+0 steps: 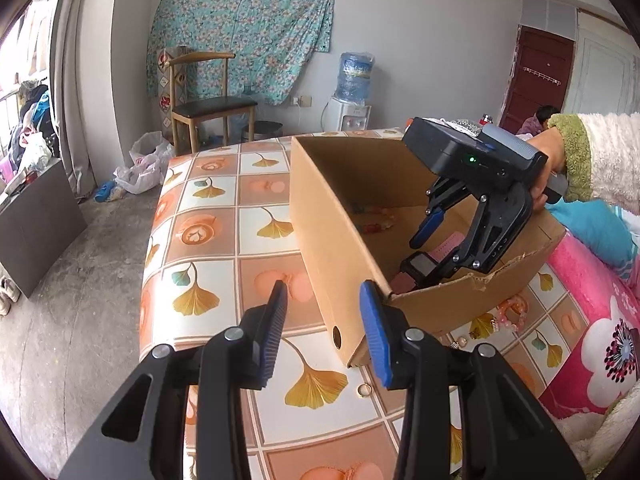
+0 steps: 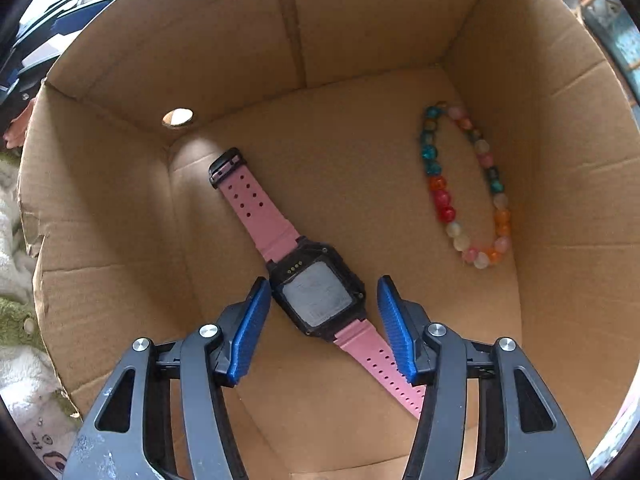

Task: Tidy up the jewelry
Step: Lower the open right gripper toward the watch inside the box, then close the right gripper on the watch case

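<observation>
Left wrist view: your left hand-held gripper [image 1: 324, 300] hangs with jaws apart and nothing between them, just beside the near corner of the open brown cardboard box [image 1: 332, 216] on the tiled ginkgo-pattern worktop [image 1: 208, 216]. Judged from this, it is placed to steady the box or to reach loose pieces. Count outside the box: one thin gold ring [image 1: 364, 390] near the box's near end, one pink-and-orange bead bracelet [image 1: 514, 316] beside its long wall, and one small metal piece, too small to identify. Your right hand-held gripper [image 1: 438, 246] points down into the box.

Right wrist view: the right hand-held gripper [image 2: 324, 320] is released; its blue pads straddle the black-cased wristwatch with pink perforated strap [image 2: 316, 296] without visibly pressing on it. The watch lies flat, case back up, on the box floor, so it appears already deposited. Count inside: one watch, one multicoloured glass-bead bracelet [image 2: 464, 184] well apart from it near the far wall. One round hole [image 2: 177, 117] pierces the end wall.
</observation>
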Demonstrator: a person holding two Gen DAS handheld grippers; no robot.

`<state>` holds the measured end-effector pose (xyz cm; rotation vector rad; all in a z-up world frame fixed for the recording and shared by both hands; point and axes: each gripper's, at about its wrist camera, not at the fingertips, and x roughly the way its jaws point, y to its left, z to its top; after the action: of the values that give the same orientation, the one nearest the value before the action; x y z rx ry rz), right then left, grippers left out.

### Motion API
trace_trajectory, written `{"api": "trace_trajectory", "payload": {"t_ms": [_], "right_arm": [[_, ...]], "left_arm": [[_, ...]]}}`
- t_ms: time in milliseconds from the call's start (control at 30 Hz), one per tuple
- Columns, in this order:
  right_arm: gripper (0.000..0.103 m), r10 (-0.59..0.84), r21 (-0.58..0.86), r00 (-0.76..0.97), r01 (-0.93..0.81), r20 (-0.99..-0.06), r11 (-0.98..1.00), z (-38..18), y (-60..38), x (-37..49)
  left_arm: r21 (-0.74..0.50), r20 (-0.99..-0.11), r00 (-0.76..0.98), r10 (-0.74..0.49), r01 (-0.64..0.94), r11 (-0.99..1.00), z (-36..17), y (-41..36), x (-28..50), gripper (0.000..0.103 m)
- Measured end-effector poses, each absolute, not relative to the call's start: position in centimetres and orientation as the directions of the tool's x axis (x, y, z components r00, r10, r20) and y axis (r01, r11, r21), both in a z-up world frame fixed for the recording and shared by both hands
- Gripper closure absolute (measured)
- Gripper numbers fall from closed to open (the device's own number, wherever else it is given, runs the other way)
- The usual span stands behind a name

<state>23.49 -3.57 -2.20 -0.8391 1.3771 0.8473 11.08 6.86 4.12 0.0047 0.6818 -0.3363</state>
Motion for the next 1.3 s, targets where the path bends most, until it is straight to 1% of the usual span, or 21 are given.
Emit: {"api": "trace_trajectory", "payload": {"t_ms": [67,167,333,400,467,500,567,633,733,800,933,1067,1167,1233,1300], "right_arm": [[0.053,0.015,0.02,-0.015,-0.875,-1.0,0.484,-2.4,-3.7,24.1],[0.053,-0.003,0.028,-0.033,-0.888,-0.999,0.459,-2.7,-3.6,24.0],[0.051,-0.044,0.001,-0.022,-0.904,-0.999,0.428,-4.2,-2.2,23.6],[0.055,-0.041,-0.017,0.0,-0.903,-0.999,0.429,-4.3,-2.0,23.6],[0.056,-0.026,-0.006,-0.007,-0.888,-1.0,0.46,-4.4,-1.8,23.5],[0.056,-0.015,0.008,-0.017,-0.878,-1.0,0.478,-4.4,-2.0,23.7],[0.056,0.024,0.081,-0.08,-0.846,-0.996,0.527,-4.1,-3.1,24.8],[0.056,0.084,0.18,-0.162,-0.787,-0.983,0.589,-4.1,-3.7,25.8],[0.056,0.155,0.286,-0.25,-0.668,-0.956,0.687,-4.6,-4.9,27.9],[0.055,0.181,0.312,-0.269,-0.602,-0.946,0.735,-4.8,-5.9,29.5],[0.054,0.222,0.328,-0.256,-0.525,-0.941,0.785,-4.3,-8.5,31.5],[0.054,0.214,0.288,-0.2,-0.519,-0.956,0.805,-3.1,-10.2,32.0],[0.054,0.181,0.226,-0.137,-0.522,-0.974,0.822,-2.3,-11.6,32.3],[0.054,0.16,0.173,-0.074,-0.568,-0.984,0.804,-1.7,-11.5,32.2],[0.054,0.16,0.151,-0.042,-0.628,-0.986,0.763,-1.3,-10.1,30.2]], "left_arm": [[-0.117,-0.62,0.722,-0.308,0.303,0.946,3.9,7.0,11.2,0.066],[-0.115,-0.619,0.724,-0.303,0.298,0.947,3.9,7.0,11.2,0.066],[-0.122,-0.62,0.727,-0.296,0.283,0.951,3.8,7.3,11.3,0.066],[-0.123,-0.618,0.729,-0.293,0.279,0.952,3.9,7.5,11.3,0.066],[-0.125,-0.617,0.731,-0.292,0.276,0.953,3.9,7.6,11.2,0.066],[-0.126,-0.617,0.73,-0.293,0.276,0.953,3.8,7.6,11.2,0.066],[-0.132,-0.619,0.727,-0.296,0.275,0.952,3.7,7.6,11.2,0.066],[-0.133,-0.62,0.726,-0.298,0.278,0.952,3.7,7.6,11.1,0.066],[-0.133,-0.618,0.726,-0.302,0.282,0.95,3.7,7.5,11.1,0.066],[-0.134,-0.615,0.727,-0.304,0.284,0.949,3.7,7.5,11.0,0.066],[-0.136,-0.617,0.726,-0.306,0.285,0.949,3.6,7.4,11.0,0.066],[-0.141,-0.62,0.723,-0.304,0.279,0.95,3.4,7.5,11.0,0.066],[-0.146,-0.619,0.725,-0.303,0.273,0.951,3.4,7.6,11.0,0.066],[-0.147,-0.617,0.727,-0.302,0.271,0.951,3.4,7.7,11.0,0.066],[-0.147,-0.615,0.729,-0.301,0.269,0.952,3.5,7.8,10.9,0.066]]}}
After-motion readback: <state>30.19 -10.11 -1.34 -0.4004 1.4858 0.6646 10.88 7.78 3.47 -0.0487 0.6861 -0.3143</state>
